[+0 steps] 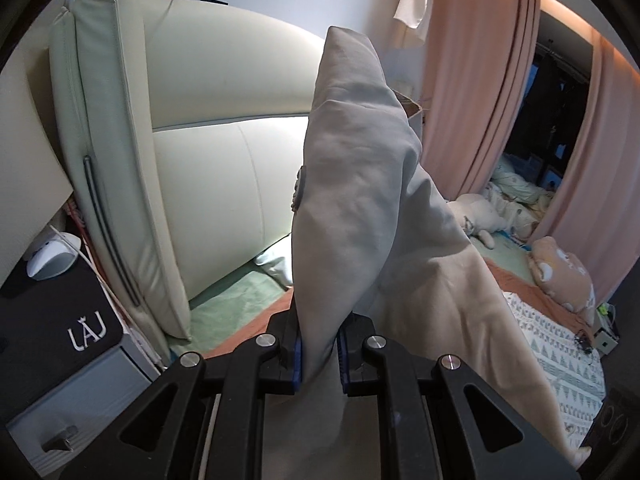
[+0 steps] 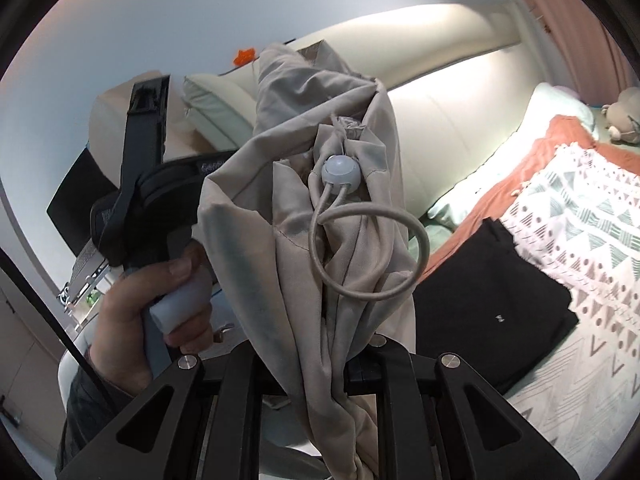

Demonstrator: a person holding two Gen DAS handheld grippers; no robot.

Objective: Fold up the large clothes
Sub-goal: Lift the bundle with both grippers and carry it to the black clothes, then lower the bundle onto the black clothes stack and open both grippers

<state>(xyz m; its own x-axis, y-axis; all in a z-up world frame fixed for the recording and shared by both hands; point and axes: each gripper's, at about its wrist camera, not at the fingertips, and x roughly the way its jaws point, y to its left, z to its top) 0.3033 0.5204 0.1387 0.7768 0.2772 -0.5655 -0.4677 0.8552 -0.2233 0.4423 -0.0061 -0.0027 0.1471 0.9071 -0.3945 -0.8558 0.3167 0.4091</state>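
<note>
1. The bed (image 2: 576, 360), under a triangle-patterned blanket (image 2: 580, 216) with a rust-orange cover beneath, fills the right of the right wrist view; its cream padded headboard (image 1: 224, 80) rises behind.
2. The beige drawstring garment (image 1: 360, 184) is held up in the air above the bed, bunched and hanging between both grippers.
3. A folded black garment (image 2: 492, 312) lies flat on the patterned blanket.
4. The left gripper (image 1: 320, 354) has its blue-padded fingers (image 1: 297, 356) pinched tight on a thick fold of the beige fabric.
5. The right gripper (image 2: 320, 364) is closed on a gathered bunch of the same fabric (image 2: 304, 272).
6. The person's left hand (image 2: 144, 308) grips the other tool's handle.
7. A round cord lock (image 2: 340, 170) with its looped elastic cord (image 2: 368, 252) dangles against the cloth.
</note>
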